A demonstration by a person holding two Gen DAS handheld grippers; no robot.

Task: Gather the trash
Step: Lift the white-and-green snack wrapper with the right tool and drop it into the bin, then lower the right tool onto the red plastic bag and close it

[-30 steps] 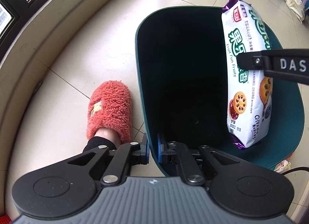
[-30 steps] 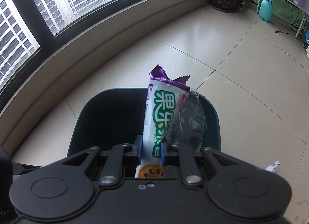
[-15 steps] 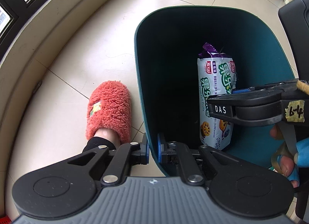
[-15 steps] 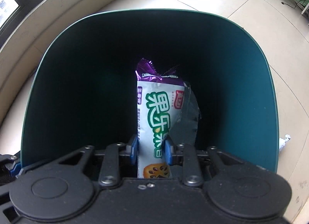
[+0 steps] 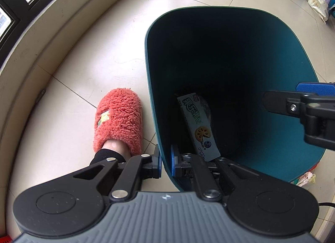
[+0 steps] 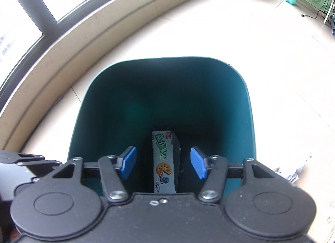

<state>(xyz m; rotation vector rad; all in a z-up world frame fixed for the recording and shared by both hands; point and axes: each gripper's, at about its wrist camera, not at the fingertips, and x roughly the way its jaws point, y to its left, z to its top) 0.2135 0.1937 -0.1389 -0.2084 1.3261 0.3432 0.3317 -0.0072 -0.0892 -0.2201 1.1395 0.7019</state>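
Though binned, wrapper [image 6: 162, 163] upright, lengthwise.

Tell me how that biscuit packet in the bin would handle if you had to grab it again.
The biscuit packet is probably light and fairly stiff: it leans straight against the bin wall without sagging. Its glossy wrapper looks slippery. Biscuits inside would likely crack under a hard squeeze.
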